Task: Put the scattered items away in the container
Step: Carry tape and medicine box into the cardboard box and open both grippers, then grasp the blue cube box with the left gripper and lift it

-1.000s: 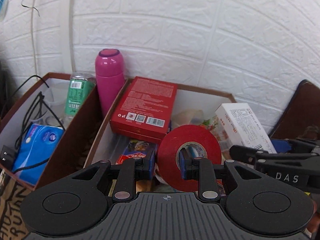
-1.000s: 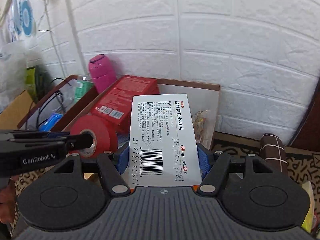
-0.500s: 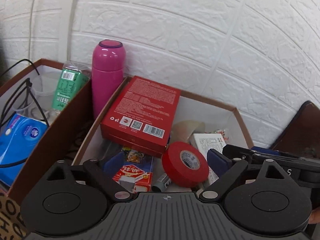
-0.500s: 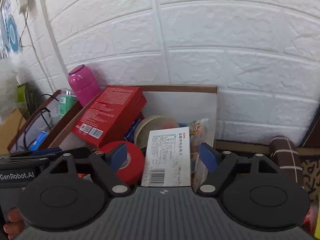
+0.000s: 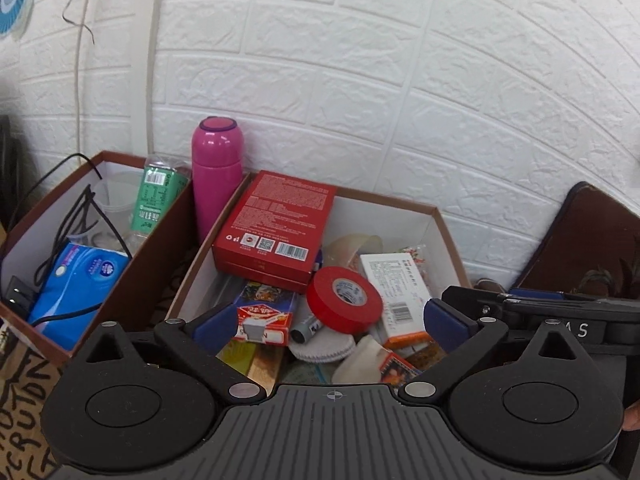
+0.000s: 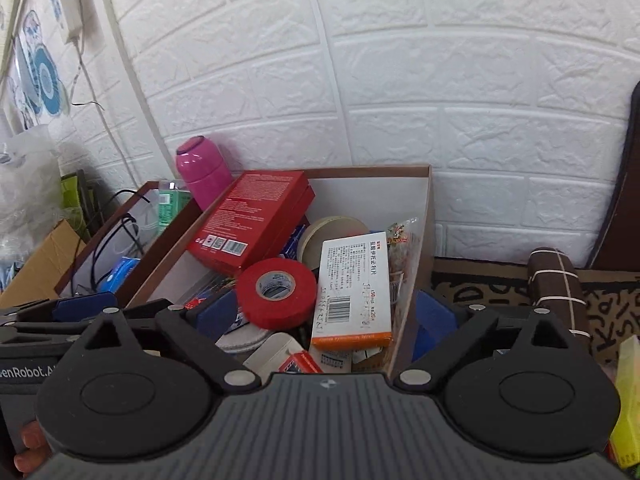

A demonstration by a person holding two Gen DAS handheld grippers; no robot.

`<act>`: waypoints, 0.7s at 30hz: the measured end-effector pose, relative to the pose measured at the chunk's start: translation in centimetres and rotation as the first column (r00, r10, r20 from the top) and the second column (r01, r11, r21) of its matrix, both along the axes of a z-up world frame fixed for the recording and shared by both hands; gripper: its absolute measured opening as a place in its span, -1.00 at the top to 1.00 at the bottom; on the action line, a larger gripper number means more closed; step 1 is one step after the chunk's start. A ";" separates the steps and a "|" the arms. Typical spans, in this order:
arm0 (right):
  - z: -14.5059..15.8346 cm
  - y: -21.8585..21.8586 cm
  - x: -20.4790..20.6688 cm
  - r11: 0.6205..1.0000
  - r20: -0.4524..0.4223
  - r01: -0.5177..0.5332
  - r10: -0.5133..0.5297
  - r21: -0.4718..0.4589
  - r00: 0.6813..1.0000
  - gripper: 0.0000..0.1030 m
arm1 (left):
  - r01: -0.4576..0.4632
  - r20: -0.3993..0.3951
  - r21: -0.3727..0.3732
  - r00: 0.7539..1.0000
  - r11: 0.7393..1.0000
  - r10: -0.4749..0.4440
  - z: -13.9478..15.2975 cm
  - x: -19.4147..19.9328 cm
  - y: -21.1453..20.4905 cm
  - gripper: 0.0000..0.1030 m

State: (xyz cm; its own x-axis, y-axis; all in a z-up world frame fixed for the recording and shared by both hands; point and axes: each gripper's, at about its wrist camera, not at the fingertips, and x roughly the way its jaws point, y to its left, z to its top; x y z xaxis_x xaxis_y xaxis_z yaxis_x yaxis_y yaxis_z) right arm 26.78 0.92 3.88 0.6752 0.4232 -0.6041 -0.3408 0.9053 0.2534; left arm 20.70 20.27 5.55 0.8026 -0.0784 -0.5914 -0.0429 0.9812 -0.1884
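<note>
Release step: my left gripper point(image 5: 330, 322) and right gripper point(image 6: 320, 312) are opening, empty, above the cardboard box point(image 6: 424, 248); red tape roll point(image 5: 344, 298) and medicine box point(image 6: 354, 284) lie inside. Next I need another scattered item.

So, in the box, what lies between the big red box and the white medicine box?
The red tape roll lies between the red box and the medicine box, clearest in the right wrist view.

The red box point(image 5: 276, 226) covers the items beneath it, the marker point(image 5: 306, 326) shows only 1 end under the tape point(image 5: 344, 298), and the yellow item point(image 6: 628, 400) at 4 o'clock is cut by the right-wrist view's edge.
</note>
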 end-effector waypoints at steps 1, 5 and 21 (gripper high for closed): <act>0.4 -0.3 -0.7 1.000 0.007 -0.002 0.002 -0.003 1.000 -0.87 | 0.004 0.007 0.011 1.000 1.000 -0.004 0.2 -0.7 -0.4 -1.00; 1.5 -1.7 -3.7 1.000 0.036 -0.011 0.011 -0.006 0.999 -0.88 | 0.004 0.028 0.055 1.000 0.998 -0.006 1.0 -4.1 -2.3 -1.00; 0.4 -8.8 -14.8 0.998 0.071 0.023 -0.027 0.055 0.997 -0.95 | 0.097 0.082 0.203 0.990 0.974 -0.115 0.6 -15.3 -11.4 -1.00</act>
State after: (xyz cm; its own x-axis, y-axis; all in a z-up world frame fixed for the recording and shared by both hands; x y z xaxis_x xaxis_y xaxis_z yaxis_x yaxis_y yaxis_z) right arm 11.98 -7.85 4.31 0.7268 0.4361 -0.5306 -0.3372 0.8996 0.2775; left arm 5.37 8.92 6.12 0.8482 -0.0549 -0.5269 0.0719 0.9973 0.0120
